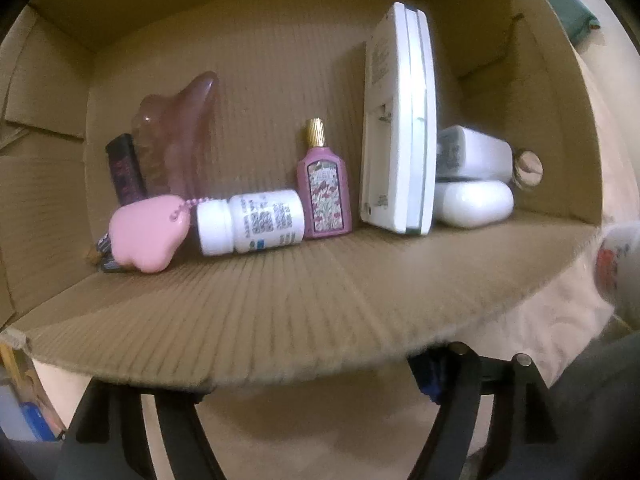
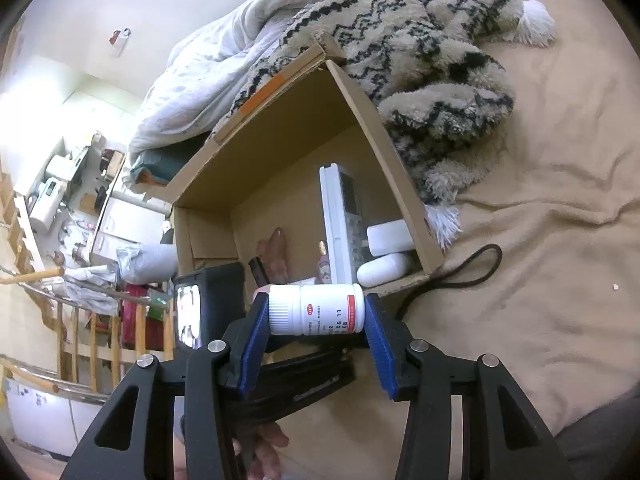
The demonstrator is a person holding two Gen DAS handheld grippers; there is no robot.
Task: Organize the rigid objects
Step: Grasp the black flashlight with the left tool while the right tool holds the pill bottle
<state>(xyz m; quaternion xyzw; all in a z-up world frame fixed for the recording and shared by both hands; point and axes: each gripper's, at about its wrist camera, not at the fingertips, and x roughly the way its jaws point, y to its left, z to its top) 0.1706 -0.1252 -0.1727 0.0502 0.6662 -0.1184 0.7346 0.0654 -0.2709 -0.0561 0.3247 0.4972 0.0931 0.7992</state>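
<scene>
My right tongs (image 2: 316, 316), low in the middle of the right wrist view, are clamped on a white pill bottle (image 2: 316, 309) lying crosswise between the blue pads (image 2: 378, 344), cap to the left. It sits just in front of the open cardboard box (image 2: 384, 136), which lies on its side on the tan bedsheet (image 2: 540, 240).

In the left wrist view the box floor (image 1: 320, 292) fills the middle. Along the back, from left to right: a dark tube (image 1: 124, 168), a pink translucent piece (image 1: 188, 132), a pink charm (image 1: 146, 236) on a bead chain, a second white pill bottle (image 1: 250, 222) on its side, an upright pink perfume bottle (image 1: 325, 192), a white remote control (image 1: 400, 128) standing on end, and two white cases (image 1: 474, 184) stacked.

My left tongs (image 1: 320, 420) show only as black arms at the bottom edge, under the box lip; I cannot tell how they stand.
</scene>
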